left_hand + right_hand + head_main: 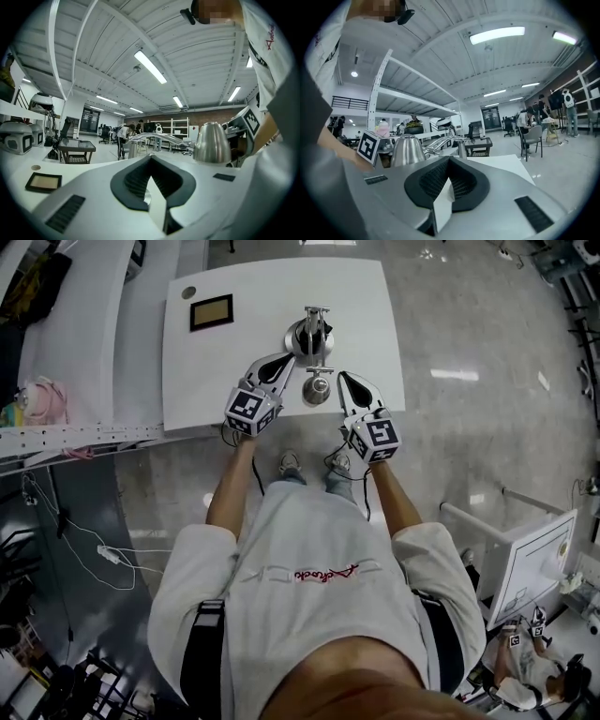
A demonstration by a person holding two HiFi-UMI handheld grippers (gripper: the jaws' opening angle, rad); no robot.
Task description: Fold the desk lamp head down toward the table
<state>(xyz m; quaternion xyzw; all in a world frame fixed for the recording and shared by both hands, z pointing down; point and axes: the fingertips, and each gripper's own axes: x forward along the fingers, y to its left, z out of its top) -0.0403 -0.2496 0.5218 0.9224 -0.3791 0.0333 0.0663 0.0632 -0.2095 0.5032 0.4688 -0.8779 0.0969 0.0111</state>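
Left gripper [285, 359]: jaws shut tip to tip, nothing between them; its own view [150, 157] confirms this. It is held roughly level over the white table [375, 296], tips pointing in toward the lamp [312, 351] from the left. The tips sit just beside the lamp's middle; cannot tell whether they touch it.

Right gripper [343, 378]: jaws also pressed together and empty, as its own view [449, 160] shows. It comes in from the right and stands apart from the lamp.

The lamp stands mid-table, all chrome. Round base [307, 334] sits toward the table's centre. The head [316, 388], bell-shaped, is nearer the front edge, between the two grippers.

In the left gripper view the head [212, 143] lies right of the jaws, narrow end up and wide mouth down, with the curved arm [154, 136] running away behind it. In the right gripper view the same head [407, 151] lies left of the jaws.

Also on the table, well apart from the lamp, are a dark-framed plaque [211, 311] at far left and a small disc [188, 292] beyond it.
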